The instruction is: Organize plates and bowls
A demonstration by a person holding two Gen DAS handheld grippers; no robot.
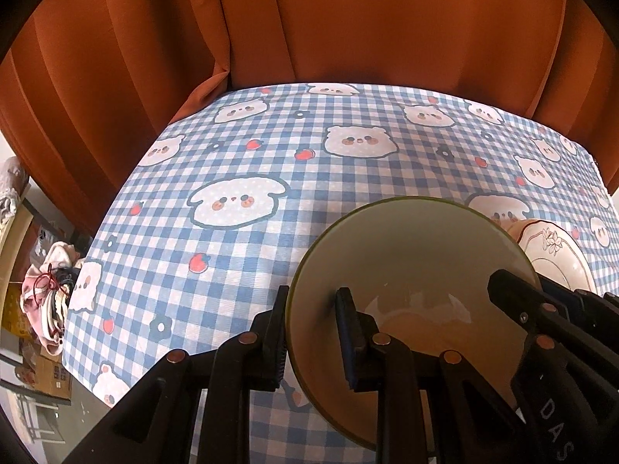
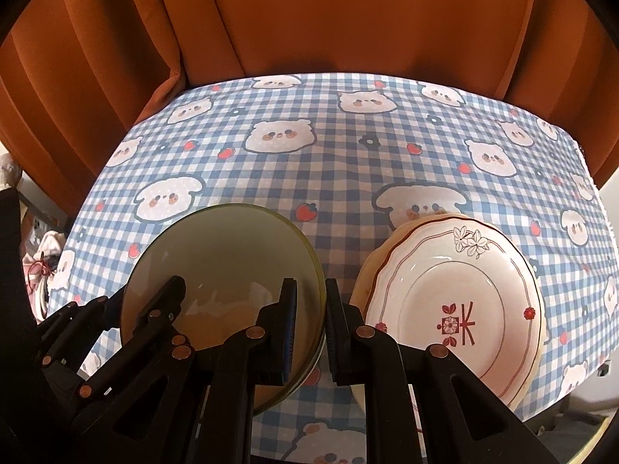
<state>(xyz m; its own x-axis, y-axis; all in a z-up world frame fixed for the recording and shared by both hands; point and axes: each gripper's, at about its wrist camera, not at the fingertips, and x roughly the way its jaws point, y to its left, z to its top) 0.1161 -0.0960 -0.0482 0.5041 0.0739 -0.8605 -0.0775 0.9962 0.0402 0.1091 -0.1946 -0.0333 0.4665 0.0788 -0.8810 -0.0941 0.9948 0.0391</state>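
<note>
A cream bowl (image 1: pixel 406 255) with a thin green rim is gripped from both sides, low over the checked tablecloth. My left gripper (image 1: pixel 313 336) is shut on its left rim, one finger inside and one outside. My right gripper (image 2: pixel 311 328) is shut on the right rim of the same bowl (image 2: pixel 224 247). Each gripper shows in the other's view: the right gripper (image 1: pixel 510 290) and the left gripper (image 2: pixel 166 301). A second rim edge shows just under the bowl on its right side. To the right, a white plate (image 2: pixel 456 309) with red and floral decoration lies on a peach plate.
A blue-and-white checked tablecloth (image 2: pixel 340 178) with bear and strawberry prints covers the table. Orange curtains (image 1: pixel 348 19) hang right behind its far edge. Left of the table, clothes and boxes (image 1: pixel 50 294) lie on the floor. The decorated plate (image 1: pixel 553 255) sits close beside the bowl.
</note>
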